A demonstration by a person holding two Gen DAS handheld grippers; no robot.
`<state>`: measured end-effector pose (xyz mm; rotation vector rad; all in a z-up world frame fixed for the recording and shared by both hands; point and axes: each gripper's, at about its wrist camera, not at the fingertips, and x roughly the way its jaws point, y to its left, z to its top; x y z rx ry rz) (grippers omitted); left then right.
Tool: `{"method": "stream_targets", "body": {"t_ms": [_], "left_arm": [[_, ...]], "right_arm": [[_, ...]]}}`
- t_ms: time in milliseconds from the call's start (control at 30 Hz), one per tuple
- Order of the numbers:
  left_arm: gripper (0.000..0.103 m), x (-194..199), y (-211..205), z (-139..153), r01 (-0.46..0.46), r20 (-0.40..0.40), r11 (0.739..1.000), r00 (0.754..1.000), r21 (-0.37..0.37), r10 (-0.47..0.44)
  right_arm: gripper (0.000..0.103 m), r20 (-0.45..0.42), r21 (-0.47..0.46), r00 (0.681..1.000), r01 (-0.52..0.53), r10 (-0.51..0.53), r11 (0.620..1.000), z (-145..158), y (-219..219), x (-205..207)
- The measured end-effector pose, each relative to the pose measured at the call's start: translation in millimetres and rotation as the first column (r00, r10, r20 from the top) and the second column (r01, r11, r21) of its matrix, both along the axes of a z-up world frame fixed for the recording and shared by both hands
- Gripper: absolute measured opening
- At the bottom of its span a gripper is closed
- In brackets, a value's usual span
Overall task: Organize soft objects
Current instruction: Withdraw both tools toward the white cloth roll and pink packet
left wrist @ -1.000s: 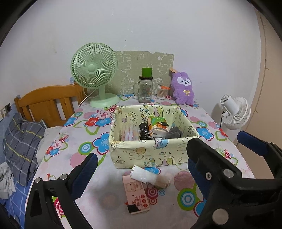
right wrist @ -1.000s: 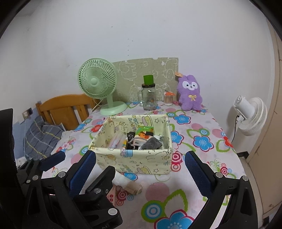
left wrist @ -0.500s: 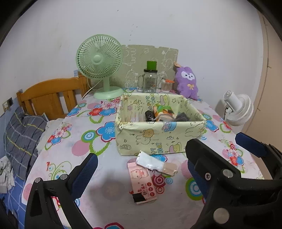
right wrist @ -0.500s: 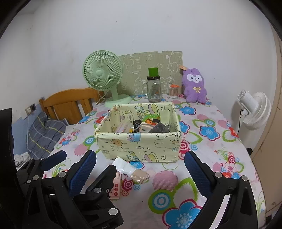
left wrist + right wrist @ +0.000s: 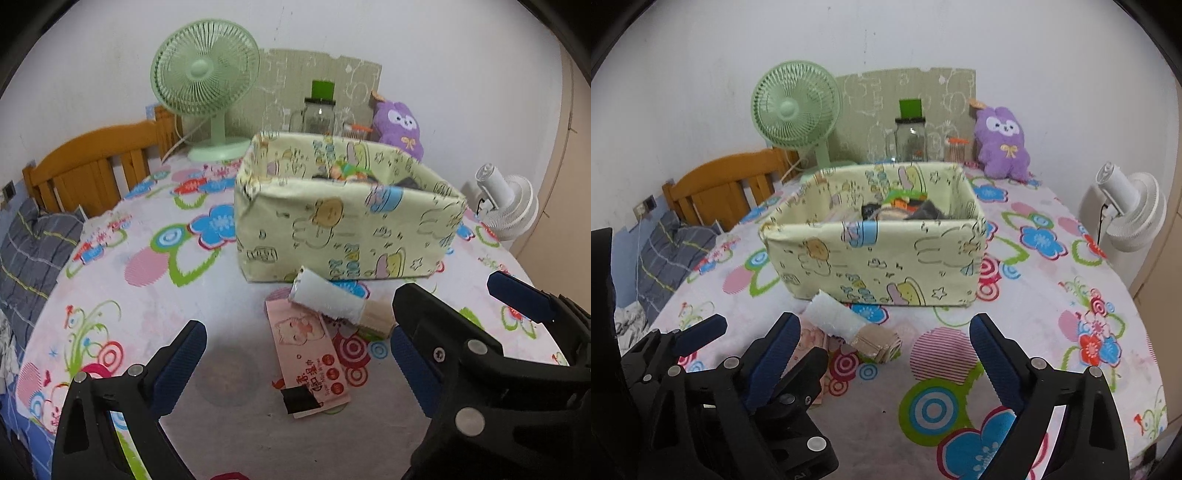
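A pink tissue packet (image 5: pixel 310 354) lies flat on the flowered tablecloth. A white wrapped roll (image 5: pixel 325 297) and a beige folded piece (image 5: pixel 376 317) lie just beyond it. Behind them stands a pale yellow fabric box (image 5: pixel 343 229) holding several small soft items. My left gripper (image 5: pixel 295 354) hangs open low over the packet, touching nothing. My right gripper (image 5: pixel 882 350) is open, its jaws closing. The beige piece (image 5: pixel 879 341) and the white roll (image 5: pixel 833 315) lie on the cloth ahead of it, and nothing is gripped. A purple plush (image 5: pixel 1003 144) sits at the back.
A green desk fan (image 5: pixel 203 74), a glass jar with a green lid (image 5: pixel 319 110) and a cardboard sheet stand along the wall. A white fan (image 5: pixel 1126 210) stands off the table's right edge. A wooden bed frame (image 5: pixel 92 162) and grey bedding are on the left.
Both grippers have come down toward the table, so the box and the items in front of it look larger and nearer. The right jaws stand slightly narrower.
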<state>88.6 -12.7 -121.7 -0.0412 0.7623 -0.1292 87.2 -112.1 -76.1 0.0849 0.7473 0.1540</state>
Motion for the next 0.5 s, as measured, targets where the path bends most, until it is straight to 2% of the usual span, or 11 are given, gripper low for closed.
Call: {"method": "stream_targets", "body": {"t_ms": [233,433,500], "left_arm": [[0.098,11,-4,-17,0.0,-0.044,1.0,0.999,0.02,0.0],[0.087,23,-3,-27,-0.007,-0.086,1.0,0.996,0.027,0.009],[0.08,26,-4,-31,-0.01,-0.102,0.999,0.995,0.033,0.014]], "right_arm": [[0.094,-0.056,0.0,0.998,-0.014,0.014,1.0,-20,4,13],[0.092,-0.099,-0.004,0.995,-0.016,0.016,1.0,-33,3,24],[0.092,-0.111,-0.008,0.994,-0.015,0.014,1.0,-37,4,27]]}}
